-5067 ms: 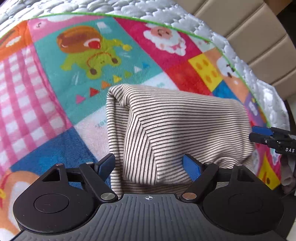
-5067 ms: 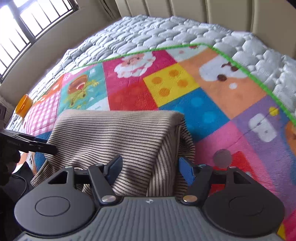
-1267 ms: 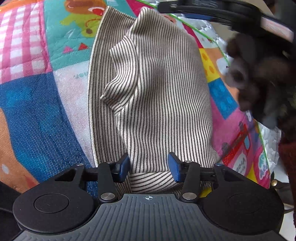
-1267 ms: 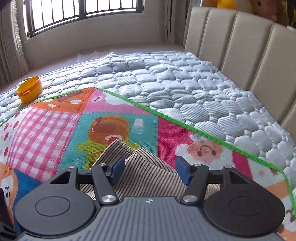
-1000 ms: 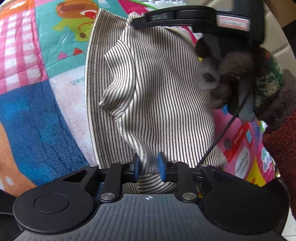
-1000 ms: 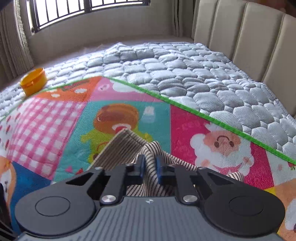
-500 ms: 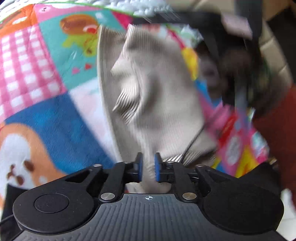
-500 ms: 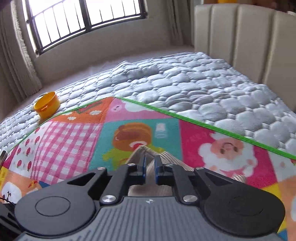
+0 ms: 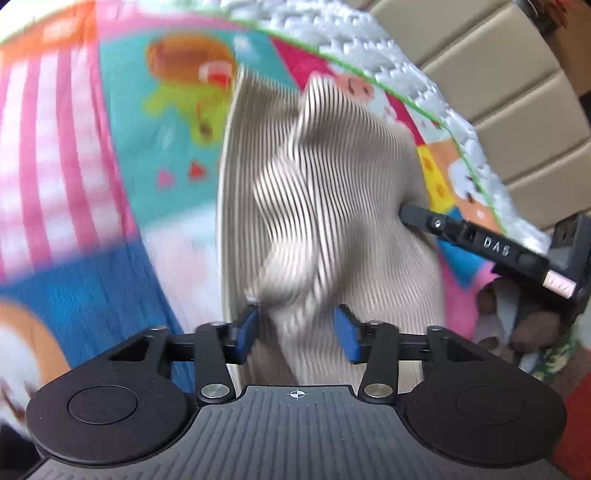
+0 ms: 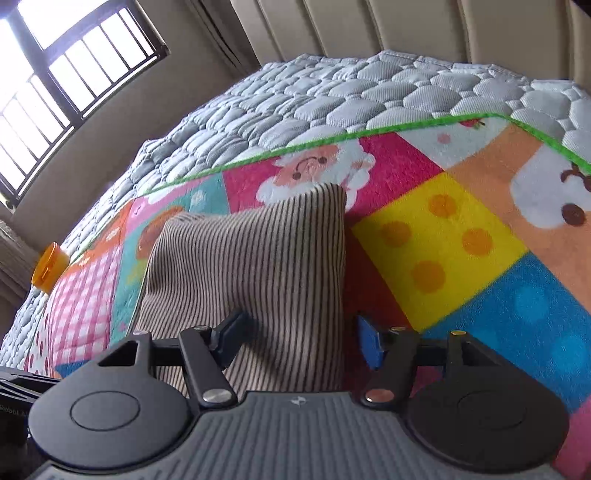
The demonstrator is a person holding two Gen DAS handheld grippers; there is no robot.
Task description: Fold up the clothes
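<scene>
A beige garment with thin dark stripes (image 9: 332, 206) lies folded on a colourful patchwork play mat (image 9: 92, 166); the left wrist view is blurred by motion. My left gripper (image 9: 298, 330) is open, its blue pads on either side of the garment's rumpled near edge. The other gripper's black finger (image 9: 461, 236) reaches in at the garment's right side. In the right wrist view the garment (image 10: 251, 266) lies flat with a squared far corner. My right gripper (image 10: 301, 339) is open over its near right edge, blue pads (image 10: 369, 345) apart.
The play mat (image 10: 461, 240) with a green border covers a grey quilted mattress (image 10: 332, 99). A beige padded headboard (image 10: 406, 26) stands behind. An orange cup (image 10: 48, 267) sits at the far left of the mattress. A barred window (image 10: 66, 74) is beyond.
Both grippers were shut on the garment half a second ago and have now opened, letting it go. The right gripper has swung round to the garment's right side.
</scene>
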